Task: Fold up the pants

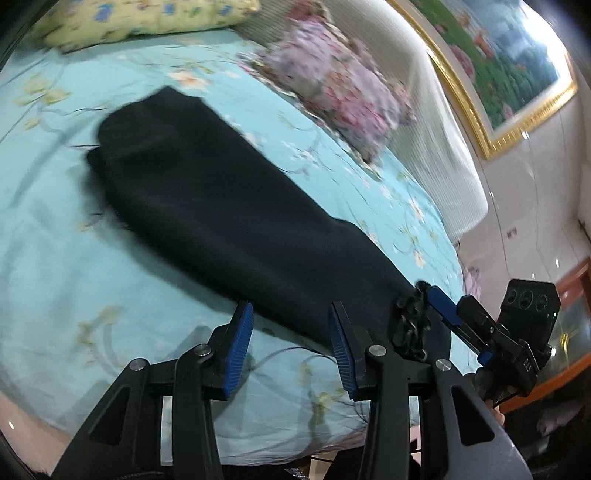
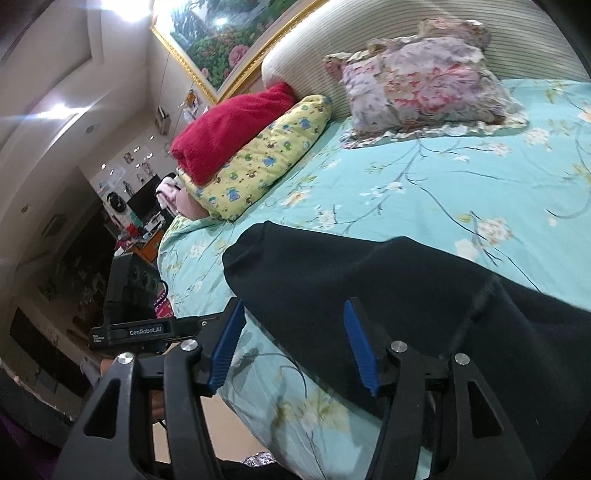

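Pants (image 1: pixel 221 199) on bed (image 1: pixel 55 221), just ahead of open left tool (image 1: pixel 291 325)

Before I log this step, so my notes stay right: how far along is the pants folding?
Done: the black pants lie as one long narrow strip on the teal sheet. In hand: nothing, since left tongs and right tongs are open. Left: folding the strip shorter.

The pants (image 1: pixel 229 206) lie stretched across the bed (image 1: pixel 55 229), near its front edge. Behind them, two pillows (image 2: pixel 424 85) rest against the headboard (image 2: pixel 369 37). A framed picture (image 2: pixel 207 33) hangs above the headboard.
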Demonstrator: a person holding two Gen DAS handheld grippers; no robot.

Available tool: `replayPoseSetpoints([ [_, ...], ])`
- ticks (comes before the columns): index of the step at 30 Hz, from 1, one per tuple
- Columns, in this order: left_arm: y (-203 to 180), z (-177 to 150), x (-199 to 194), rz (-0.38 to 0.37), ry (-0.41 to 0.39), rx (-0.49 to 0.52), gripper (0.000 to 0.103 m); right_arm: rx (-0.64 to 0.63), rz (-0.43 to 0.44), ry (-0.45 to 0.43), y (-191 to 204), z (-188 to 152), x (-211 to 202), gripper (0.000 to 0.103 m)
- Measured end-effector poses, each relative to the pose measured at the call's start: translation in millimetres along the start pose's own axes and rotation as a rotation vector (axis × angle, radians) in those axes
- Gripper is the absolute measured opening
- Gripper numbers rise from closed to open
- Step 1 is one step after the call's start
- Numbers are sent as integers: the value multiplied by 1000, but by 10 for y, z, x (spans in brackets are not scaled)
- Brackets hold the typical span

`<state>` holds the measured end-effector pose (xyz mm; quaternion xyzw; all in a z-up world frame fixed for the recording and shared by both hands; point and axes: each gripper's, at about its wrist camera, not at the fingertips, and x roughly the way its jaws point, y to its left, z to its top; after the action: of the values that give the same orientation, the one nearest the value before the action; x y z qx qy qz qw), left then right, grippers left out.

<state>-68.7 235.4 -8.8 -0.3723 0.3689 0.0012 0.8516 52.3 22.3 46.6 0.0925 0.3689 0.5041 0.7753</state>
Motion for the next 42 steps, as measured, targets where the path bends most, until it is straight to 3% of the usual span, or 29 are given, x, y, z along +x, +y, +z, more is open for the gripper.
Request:
replayPoseSetpoints([
  [5, 218, 69, -146, 19, -39, -66, 49, -25, 18, 25, 95, 83, 169, 58],
  [16, 463, 162, -272, 97, -97, -133, 53, -83, 26, 78, 232, 346, 502, 59],
  [23, 601, 269, -248, 104, -120, -185, 53, -117, 33, 127, 257, 574, 836, 59],
  [33, 817, 421, -164, 121, -155, -288, 56, -204, 54, 301, 252, 904, 1658, 59],
  [42, 882, 543, -38, 139, -163, -303, 56, -249, 98, 437, 236, 1153, 2226, 59],
])
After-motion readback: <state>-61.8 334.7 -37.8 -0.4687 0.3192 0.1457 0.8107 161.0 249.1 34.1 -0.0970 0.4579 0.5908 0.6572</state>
